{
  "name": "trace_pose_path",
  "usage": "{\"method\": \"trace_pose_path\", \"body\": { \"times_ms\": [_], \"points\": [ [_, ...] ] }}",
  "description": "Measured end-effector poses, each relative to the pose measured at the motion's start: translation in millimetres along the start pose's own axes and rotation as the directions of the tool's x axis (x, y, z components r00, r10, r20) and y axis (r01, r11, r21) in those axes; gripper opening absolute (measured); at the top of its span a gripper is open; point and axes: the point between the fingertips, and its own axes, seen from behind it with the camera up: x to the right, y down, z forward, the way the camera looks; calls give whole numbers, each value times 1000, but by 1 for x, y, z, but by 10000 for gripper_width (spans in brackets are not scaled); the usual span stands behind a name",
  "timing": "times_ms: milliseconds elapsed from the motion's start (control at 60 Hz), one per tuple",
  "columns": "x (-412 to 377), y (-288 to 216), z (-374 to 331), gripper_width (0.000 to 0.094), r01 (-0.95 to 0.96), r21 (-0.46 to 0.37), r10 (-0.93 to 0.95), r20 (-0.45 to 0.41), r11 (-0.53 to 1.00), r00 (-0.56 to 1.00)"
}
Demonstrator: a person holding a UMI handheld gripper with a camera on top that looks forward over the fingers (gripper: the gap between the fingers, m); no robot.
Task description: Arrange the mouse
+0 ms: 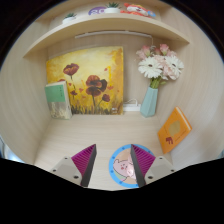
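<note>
- Gripper view, the surface and the room: a pale wooden bench [100, 135] is seen, set in a nook with light walls behind it and at both sides.
- A shelf [105, 27] of the same pale wood runs above the bench; a few small things stand on it, too small to be identified.
- A painting [85, 80] of red poppies on a yellow ground is leaned upright against the back wall.
- A teal book [57, 98] stands just left of the painting, touching or nearly touching its edge.
- A light blue vase [150, 100] with white and pink flowers [159, 62] stands just right of the painting.
- An orange book [173, 129] is propped tilted near the right wall, nearer the fingers than the vase.
- A round blue disc [124, 164] with a pink figure printed on it lies flat on the bench.
- The task's thing: a small white object [131, 106] lies at the foot of the painting beside the vase, well beyond the fingers; whether it is the mouse cannot be told.
- The gripper [112, 170] is held low over the bench; its fingers [82, 163] are spread apart and nothing is grasped, with the disc lying between them, closer to the right one.
</note>
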Motion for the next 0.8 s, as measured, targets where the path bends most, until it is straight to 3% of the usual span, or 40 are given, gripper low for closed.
{"method": "trace_pose_path", "body": {
  "times_ms": [150, 517, 800],
  "points": [
    [-53, -10, -33, 663, -6, 57, 4, 29, 998, 1000],
    [-135, 41, -69, 668, 45, 12, -45, 18, 999, 999],
    [-171, 51, -83, 670, 23, 37, -23, 7, 999, 1000]
  ]
}}
